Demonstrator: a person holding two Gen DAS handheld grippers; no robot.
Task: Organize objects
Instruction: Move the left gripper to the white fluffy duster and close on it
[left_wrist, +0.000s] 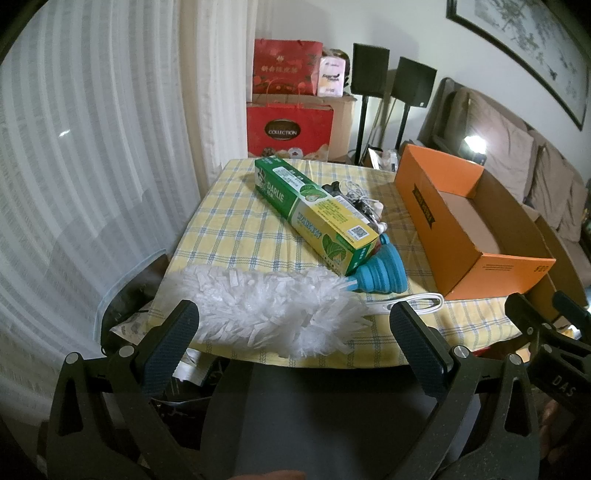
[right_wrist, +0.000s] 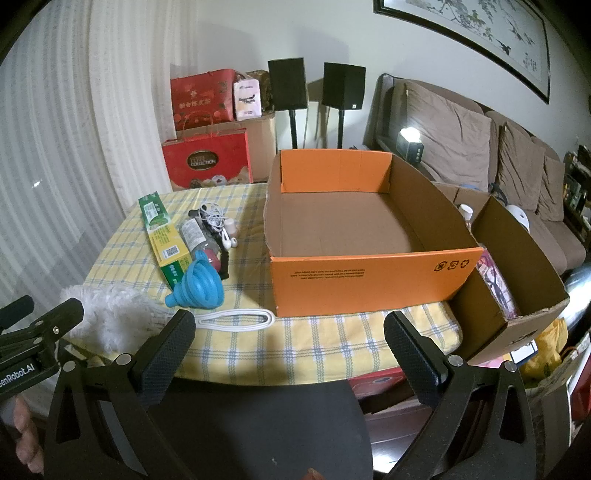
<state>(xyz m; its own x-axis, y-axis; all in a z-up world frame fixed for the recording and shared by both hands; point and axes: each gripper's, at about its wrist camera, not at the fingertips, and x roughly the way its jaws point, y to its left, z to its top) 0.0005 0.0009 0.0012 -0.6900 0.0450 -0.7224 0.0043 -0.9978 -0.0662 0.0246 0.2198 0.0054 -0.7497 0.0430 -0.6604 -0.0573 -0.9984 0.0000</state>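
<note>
Jaws wide, empty; duster (left_wrist: 266, 306) beside funnel (left_wrist: 380, 271).

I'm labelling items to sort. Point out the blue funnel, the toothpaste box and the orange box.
blue funnel (right_wrist: 204, 280): right wrist view, on its ribbed cone.
toothpaste box (left_wrist: 314, 210): left wrist view, middle of its top face.
orange box (right_wrist: 369, 278): right wrist view, on its near outer wall.

The black two-finger left gripper (left_wrist: 293, 321) and the black two-finger right gripper (right_wrist: 290, 328) were tilted downward, jaws fully spread, holding nothing.
</note>
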